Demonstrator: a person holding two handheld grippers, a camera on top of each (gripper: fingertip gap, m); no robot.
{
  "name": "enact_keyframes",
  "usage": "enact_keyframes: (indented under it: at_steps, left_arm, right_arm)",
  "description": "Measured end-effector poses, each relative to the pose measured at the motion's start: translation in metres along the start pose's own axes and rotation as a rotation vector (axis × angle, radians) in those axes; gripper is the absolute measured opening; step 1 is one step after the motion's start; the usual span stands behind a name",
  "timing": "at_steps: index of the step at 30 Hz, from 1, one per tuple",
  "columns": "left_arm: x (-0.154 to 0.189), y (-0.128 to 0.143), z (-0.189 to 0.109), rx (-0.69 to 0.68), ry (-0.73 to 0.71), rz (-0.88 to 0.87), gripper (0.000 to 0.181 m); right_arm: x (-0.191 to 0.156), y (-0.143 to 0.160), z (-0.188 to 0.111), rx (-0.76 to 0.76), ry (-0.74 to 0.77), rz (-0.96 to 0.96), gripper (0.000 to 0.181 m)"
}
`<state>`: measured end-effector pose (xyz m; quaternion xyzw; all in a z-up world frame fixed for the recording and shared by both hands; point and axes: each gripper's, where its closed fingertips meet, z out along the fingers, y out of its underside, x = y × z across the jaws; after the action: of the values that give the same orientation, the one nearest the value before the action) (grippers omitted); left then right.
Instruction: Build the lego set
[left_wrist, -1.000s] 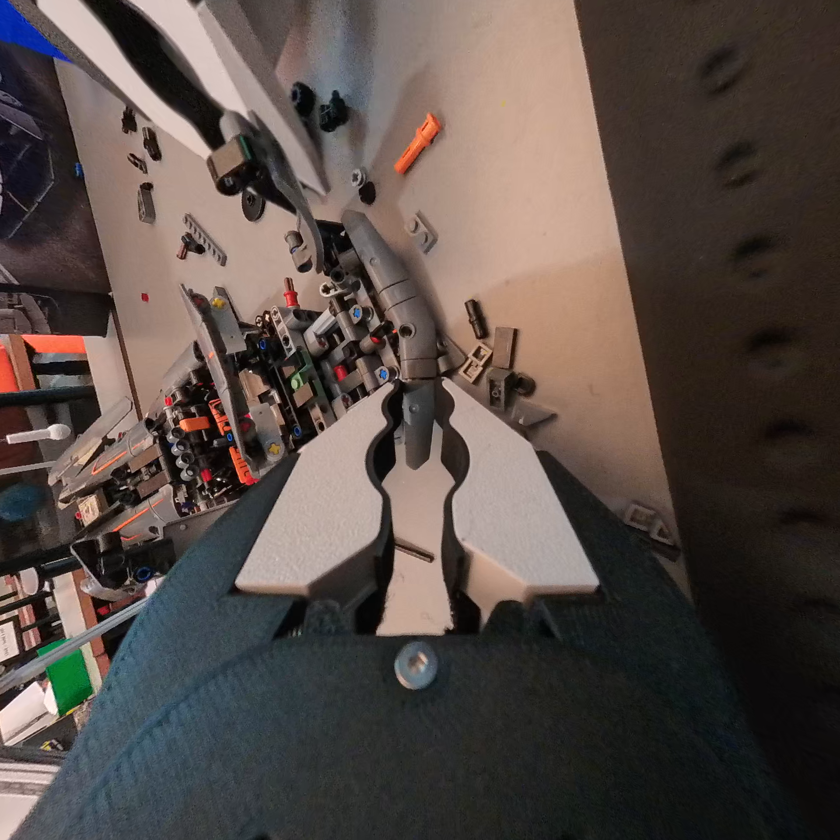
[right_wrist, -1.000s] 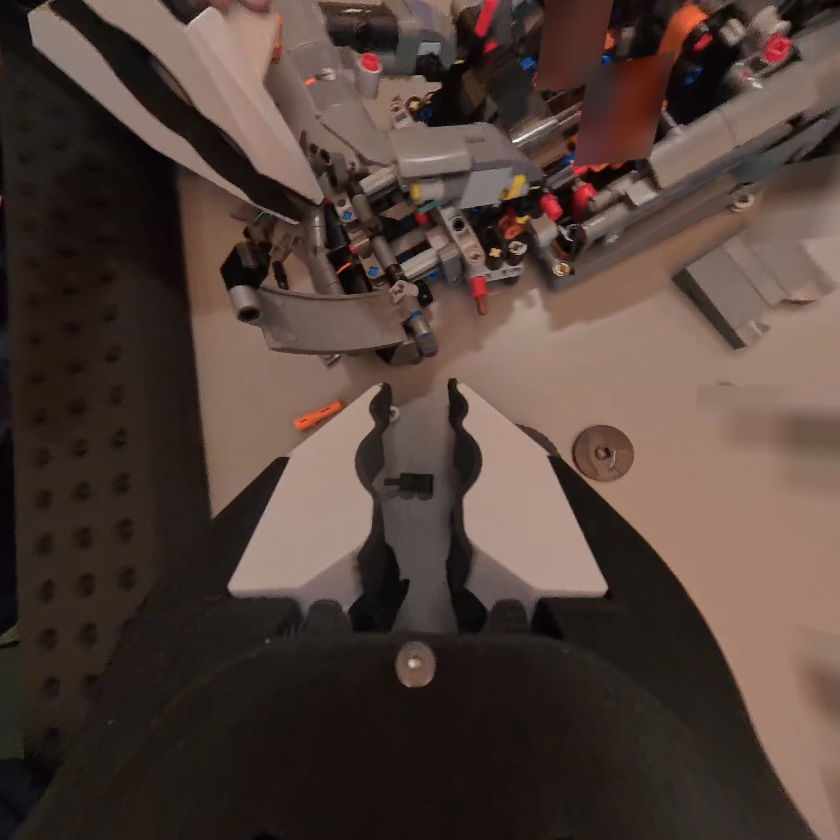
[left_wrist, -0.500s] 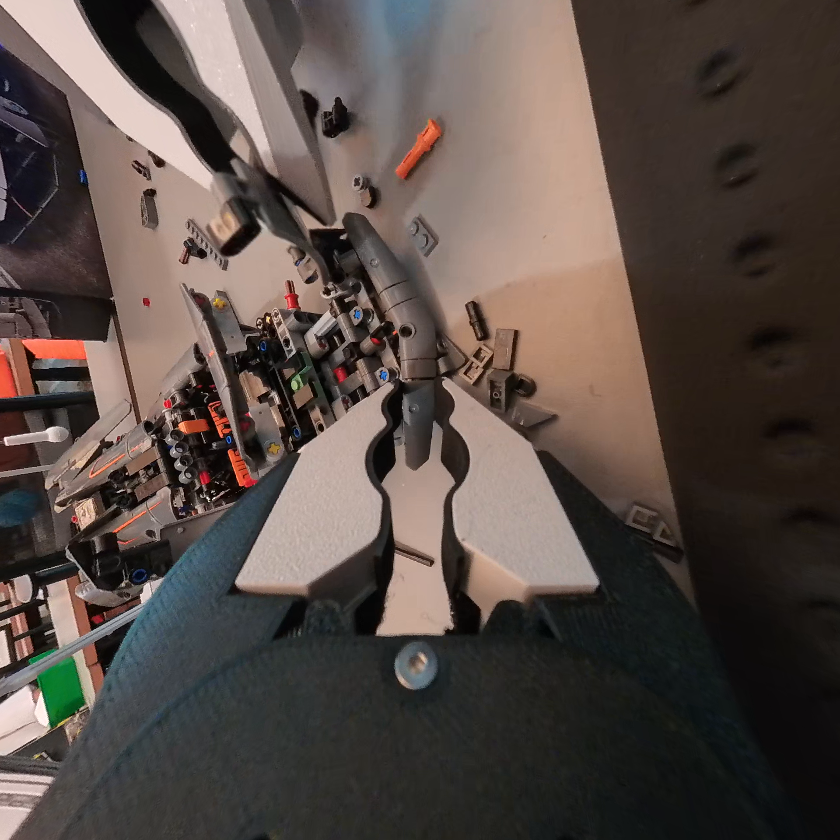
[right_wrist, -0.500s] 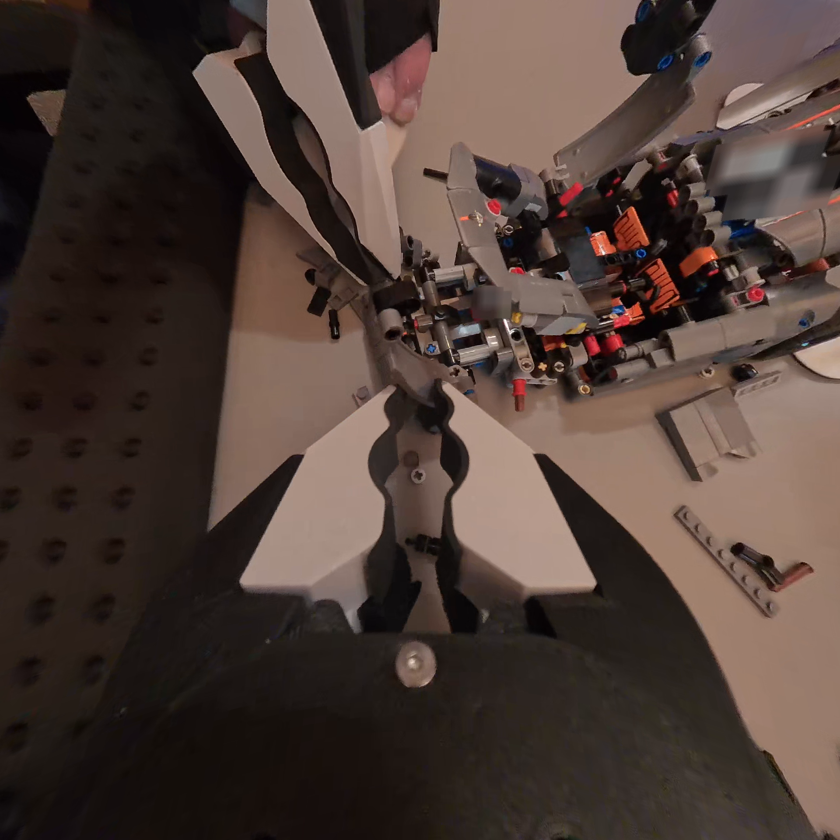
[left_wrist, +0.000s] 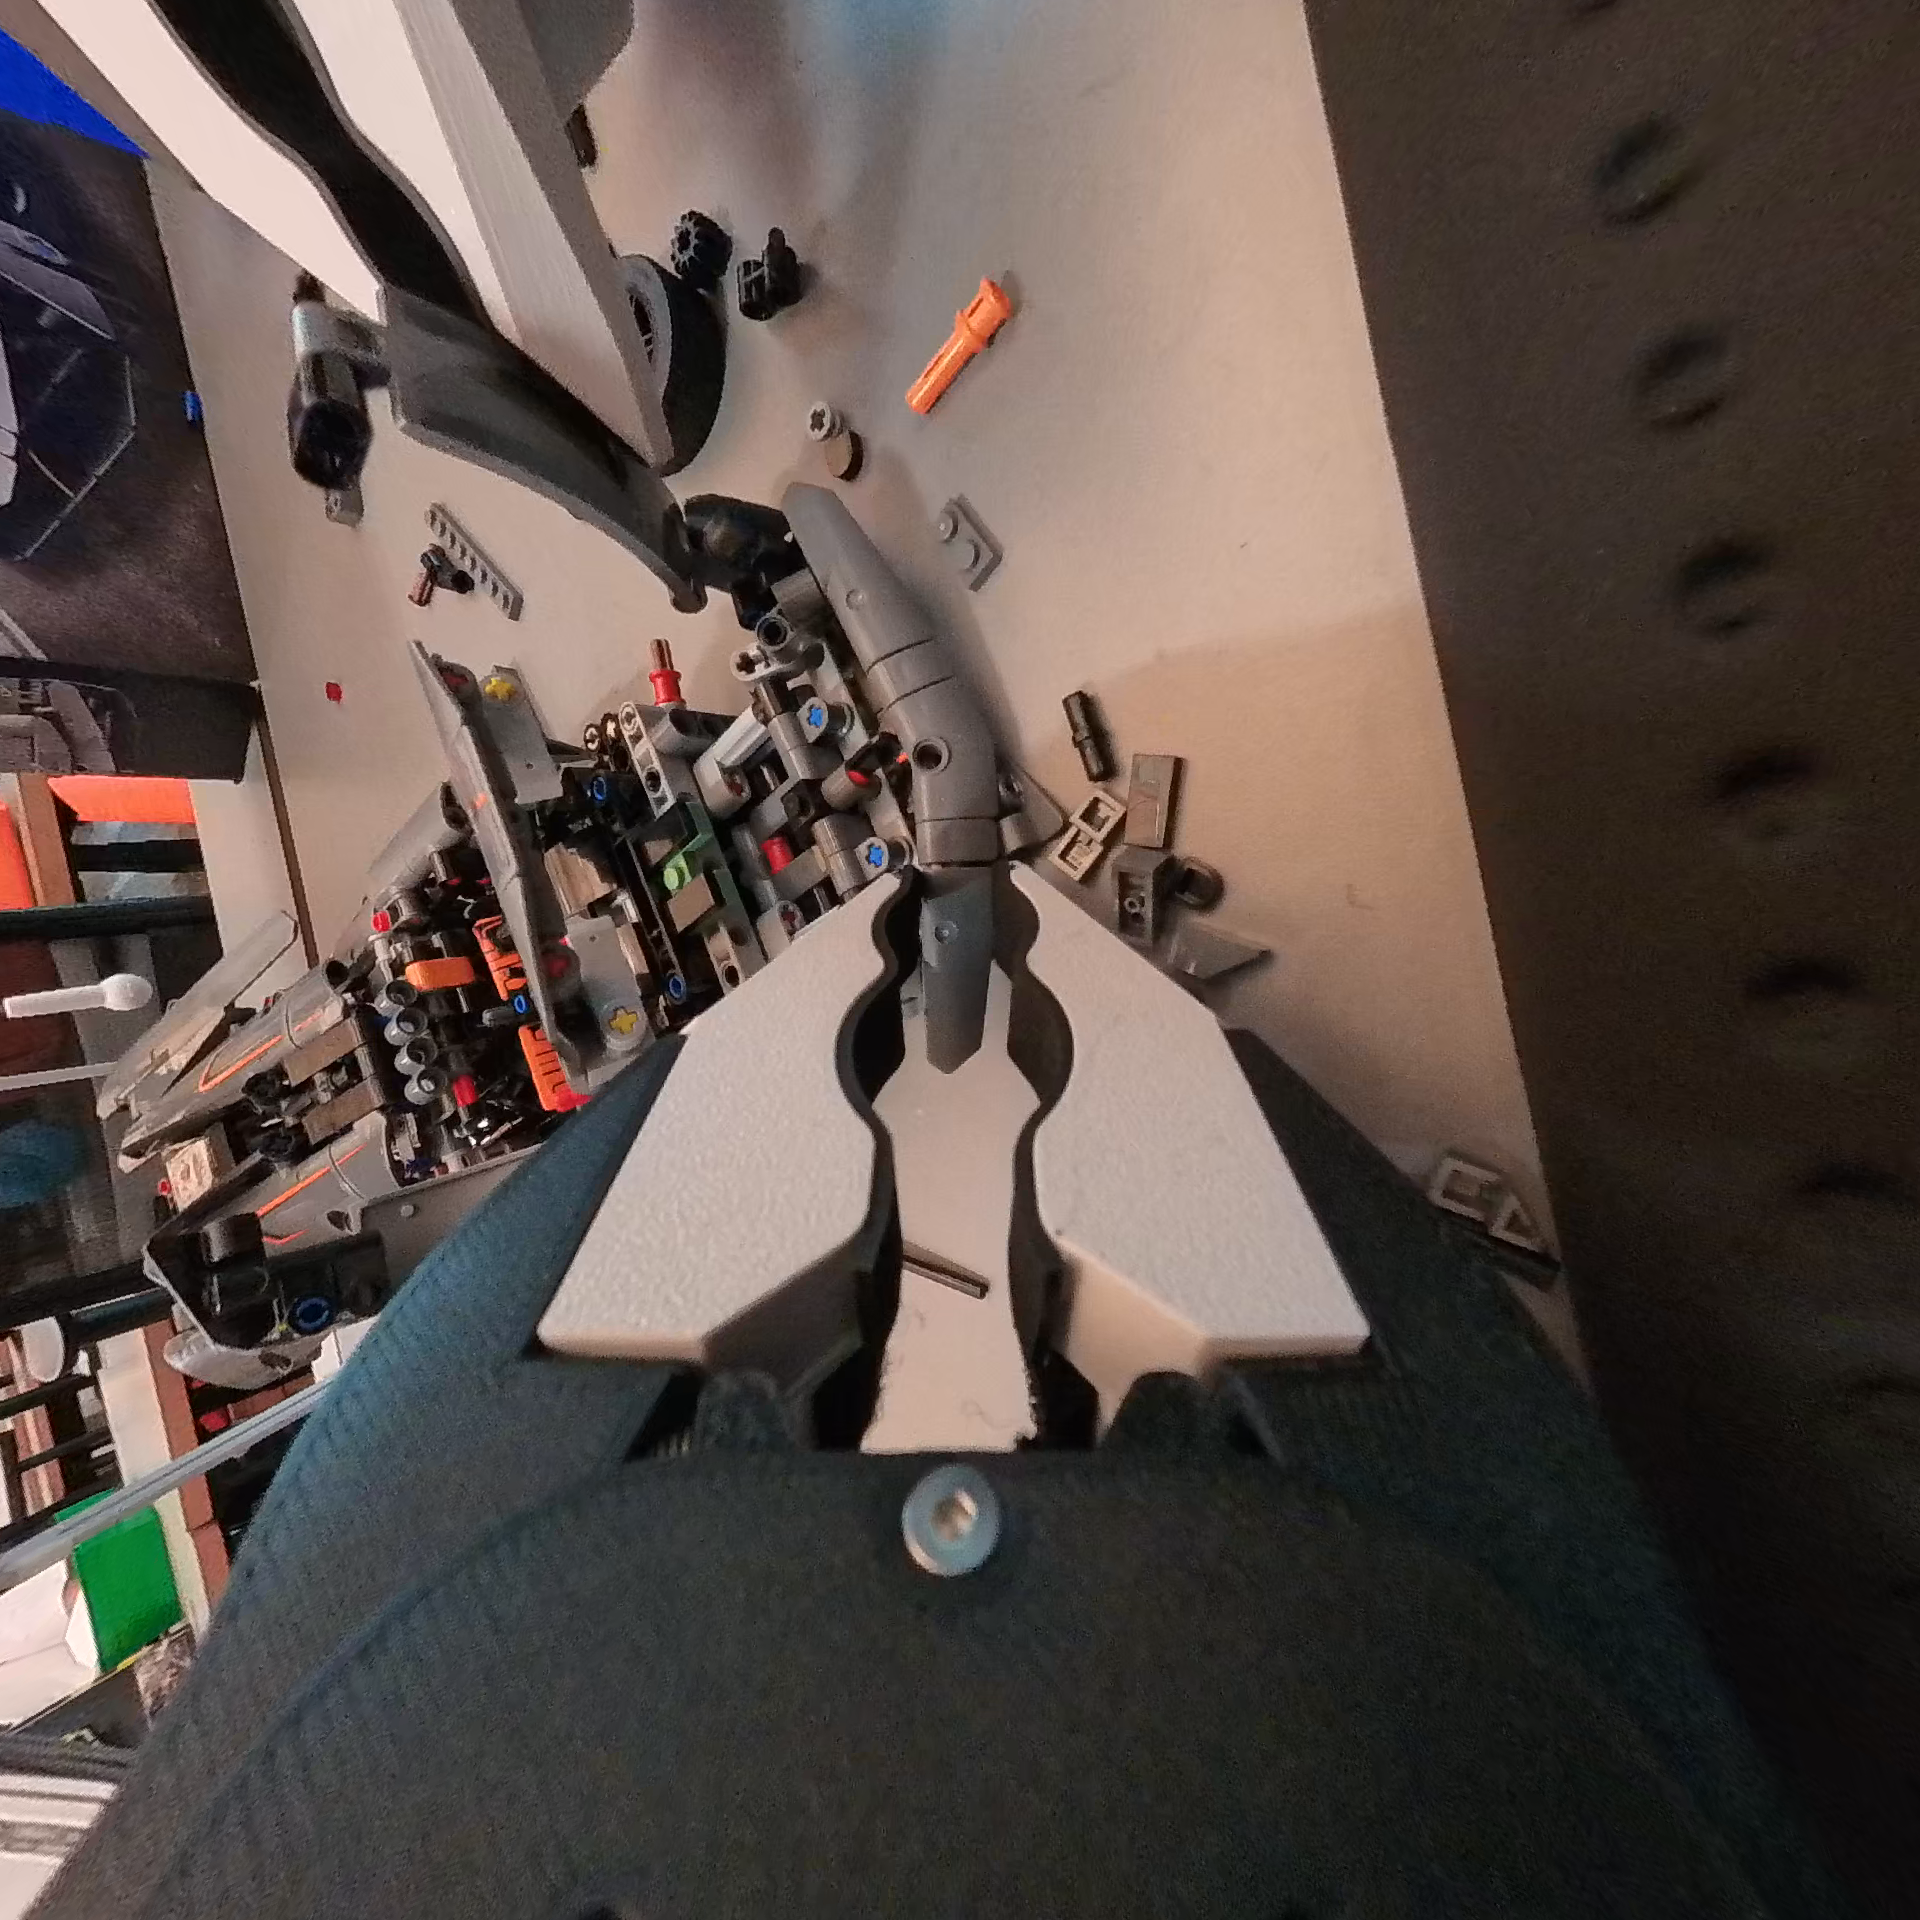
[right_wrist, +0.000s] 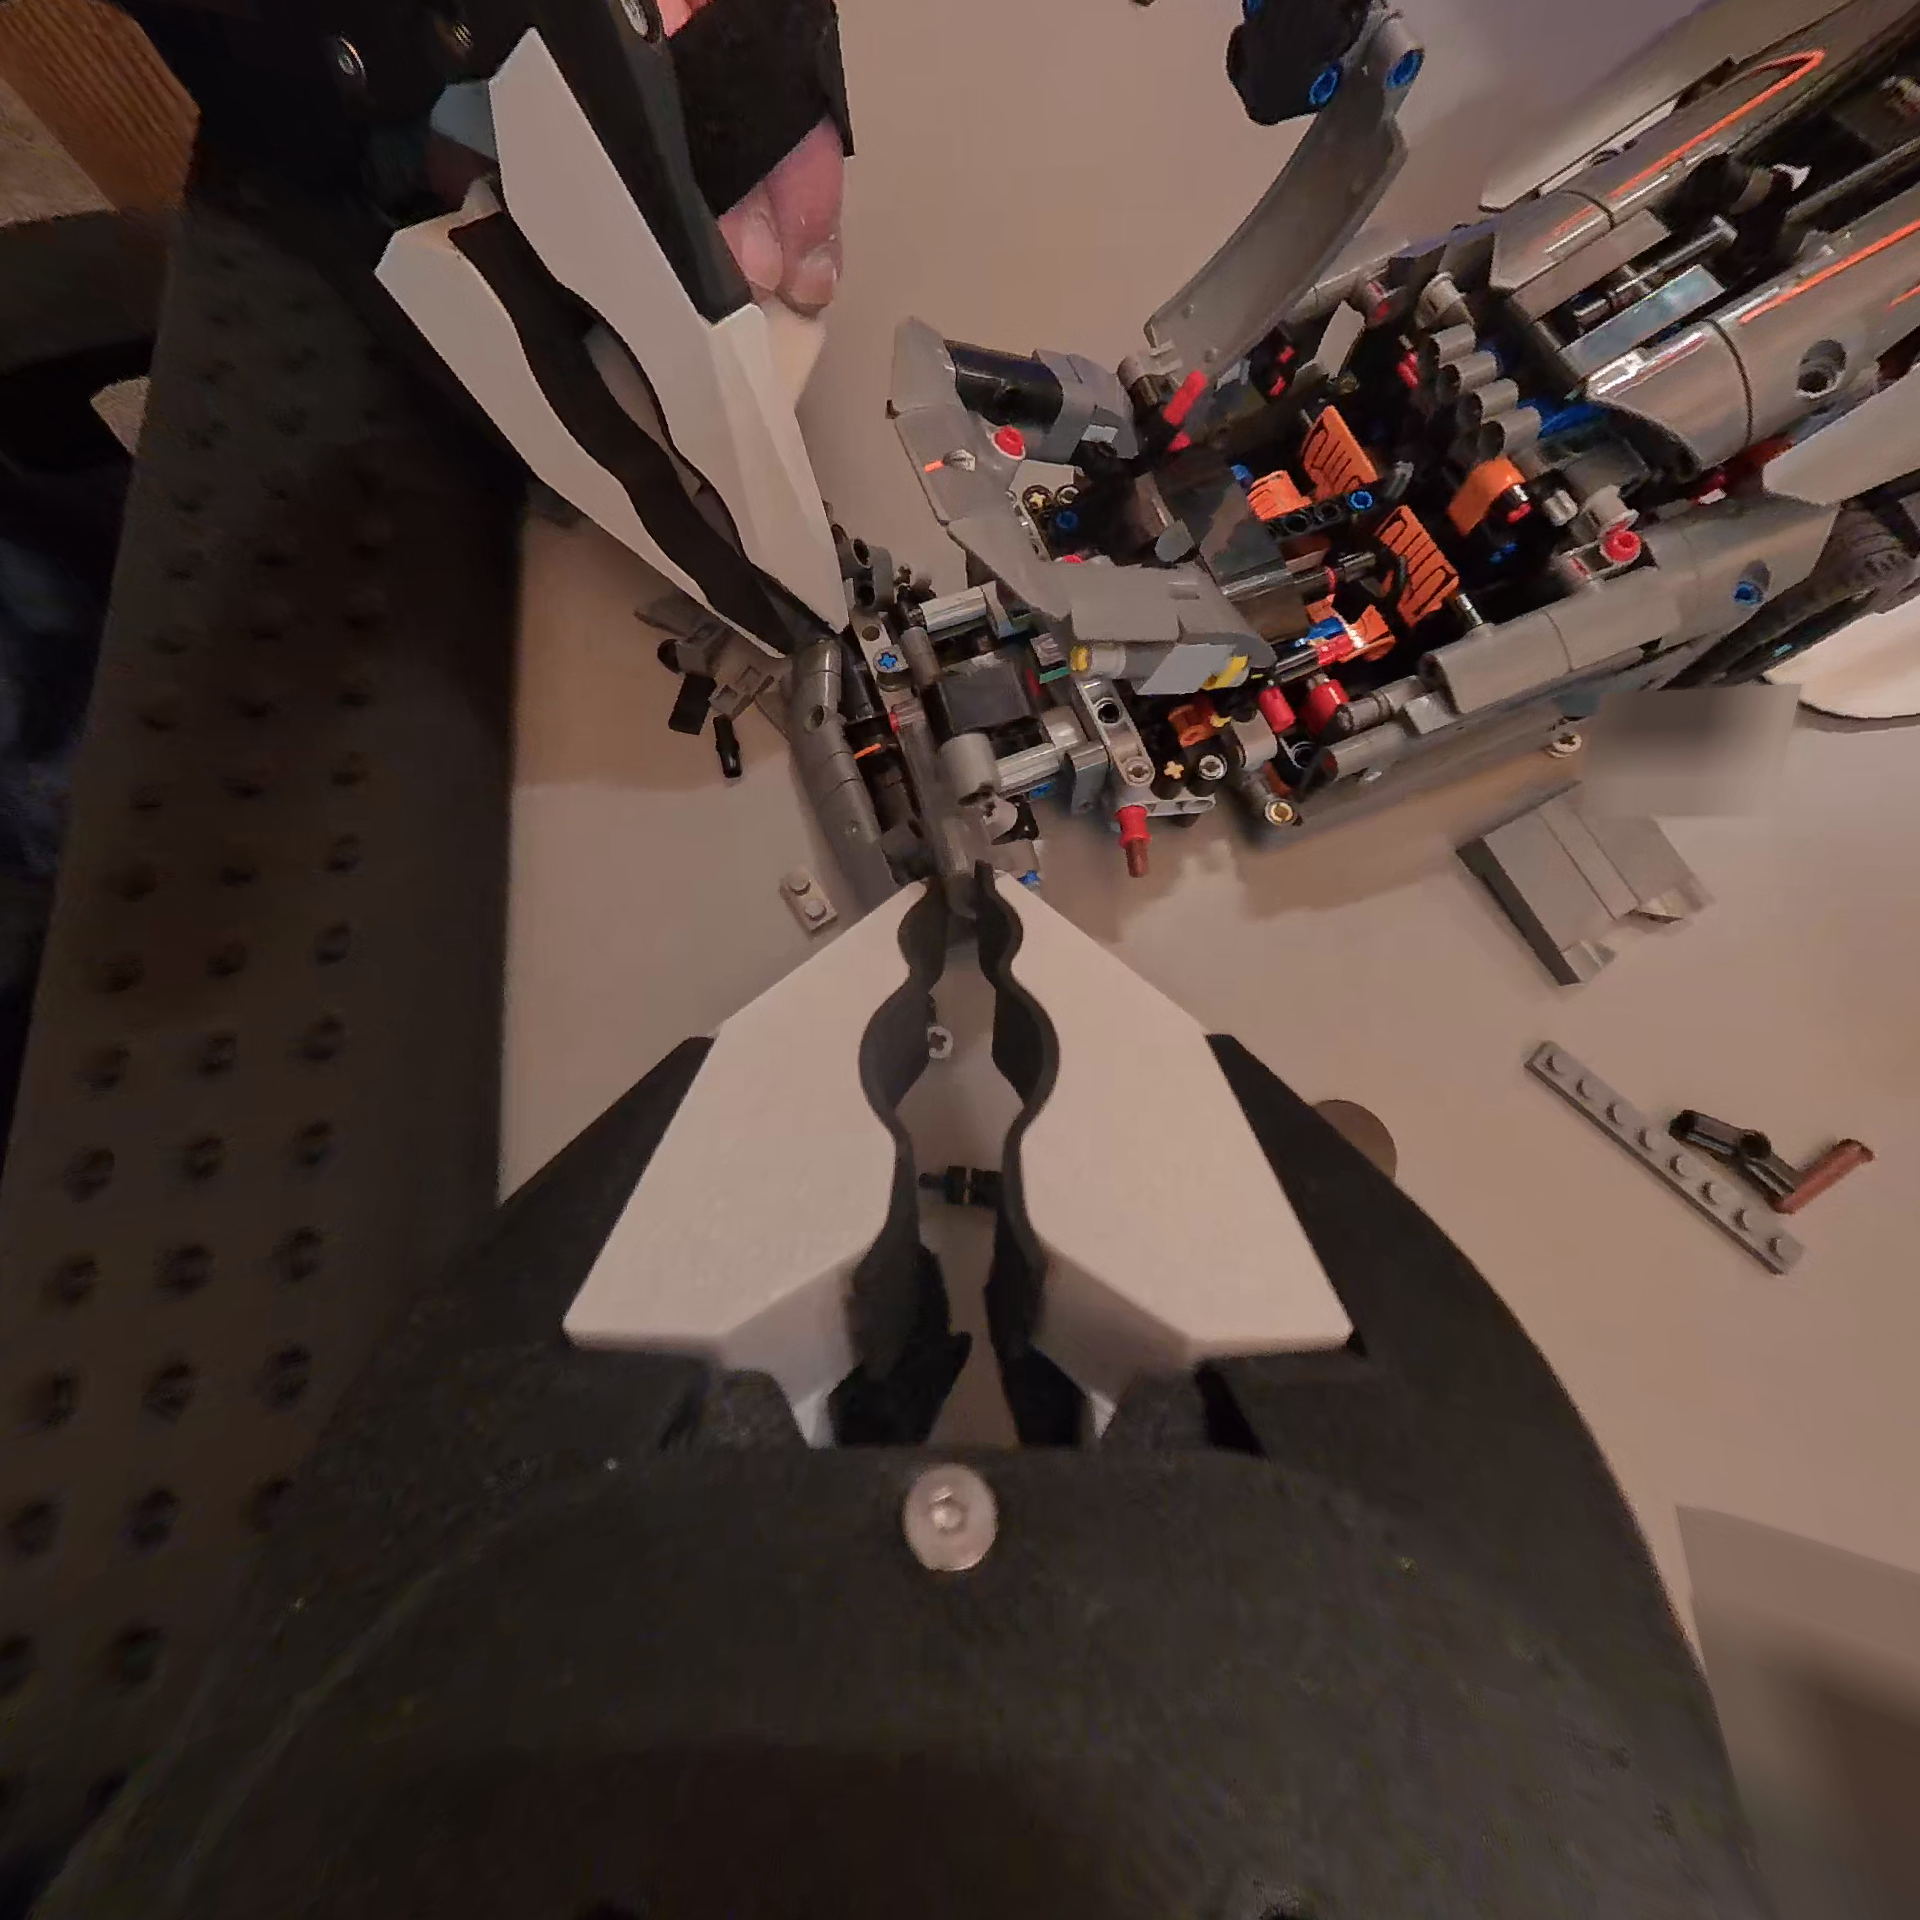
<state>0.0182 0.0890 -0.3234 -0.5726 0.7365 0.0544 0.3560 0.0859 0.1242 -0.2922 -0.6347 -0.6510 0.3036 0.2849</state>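
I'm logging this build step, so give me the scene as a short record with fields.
Surface: pale table
Model: partly built lego vehicle, grey with orange details
Left hand-held gripper: shut on dark grey curved panel at the model's end
Right hand-held gripper: closed on a grey part at the same end
Loose parts: orange pin, long grey plate, small grey plate

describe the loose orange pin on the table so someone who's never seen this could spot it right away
Start at the big half-built grey model on the pale table in the left wrist view. Past its curved grey nose panel lie scattered loose parts. The orange pin lies alone there, the only bright orange piece among black and grey ones.
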Motion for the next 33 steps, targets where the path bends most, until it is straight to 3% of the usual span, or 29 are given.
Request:
enact_keyframes:
  at_steps: [8, 9, 11, 12, 15, 18, 19, 21, 24, 26, 27, 29, 32, 33]
  left_arm:
    - [0.0, -0.001, 0.0, 0.01, -0.001, -0.003, 0.011]
    - [0.0, -0.001, 0.0, 0.009, 0.0, -0.004, 0.011]
    - [0.0, -0.001, 0.0, 0.004, 0.0, 0.0, 0.011]
    - [0.0, -0.001, 0.0, 0.004, 0.0, 0.0, 0.011]
    - [0.0, 0.0, -0.001, 0.003, -0.003, 0.005, 0.011]
    - [0.0, 0.0, -0.001, 0.021, 0.003, -0.011, 0.012]
    - [0.0, 0.0, -0.001, 0.027, 0.005, -0.012, 0.012]
    - [0.0, -0.001, 0.0, 0.036, 0.01, -0.017, 0.012]
    - [0.0, -0.001, 0.0, 0.061, 0.003, -0.041, 0.012]
    - [0.0, -0.001, 0.0, 0.089, -0.003, -0.062, 0.012]
    - [0.0, -0.001, -0.001, 0.1, -0.002, -0.066, 0.012]
    - [0.001, -0.001, -0.001, 0.111, 0.002, -0.066, 0.012]
    - [0.001, 0.0, -0.002, 0.115, 0.0, -0.066, 0.012]
    - [0.001, 0.0, -0.002, 0.115, -0.001, -0.066, 0.012]
  right_arm:
    - [0.002, 0.002, -0.002, 0.008, 0.011, 0.012, 0.003]
    - [0.002, 0.002, -0.002, 0.005, 0.01, 0.039, 0.007]
    - [0.01, 0.013, -0.01, -0.078, 0.069, 0.102, 0.036]
    - [0.021, 0.02, -0.024, -0.099, 0.15, 0.136, 0.037]
    - [0.058, 0.049, -0.109, -0.028, 0.477, 0.357, 0.037]
    - [0.084, 0.119, -0.235, 0.059, 0.962, 0.744, 0.025]
    - [0.082, 0.136, -0.268, 0.082, 1.052, 0.842, 0.021]
    - [0.072, 0.165, -0.311, -0.006, 1.133, 0.986, 0.035]
    - [0.059, 0.209, -0.355, -0.35, 1.123, 1.118, 0.035]
    - [0.067, 0.238, -0.368, -0.4, 0.999, 1.2, 0.037]
    - [0.069, 0.254, -0.363, -0.405, 0.881, 1.265, 0.044]
    - [0.063, 0.284, -0.346, -0.456, 0.67, 1.319, 0.04]
    - [0.048, 0.319, -0.33, -0.535, 0.568, 1.317, 0.038]
    - [0.047, 0.318, -0.32, -0.494, 0.521, 1.303, 0.039]
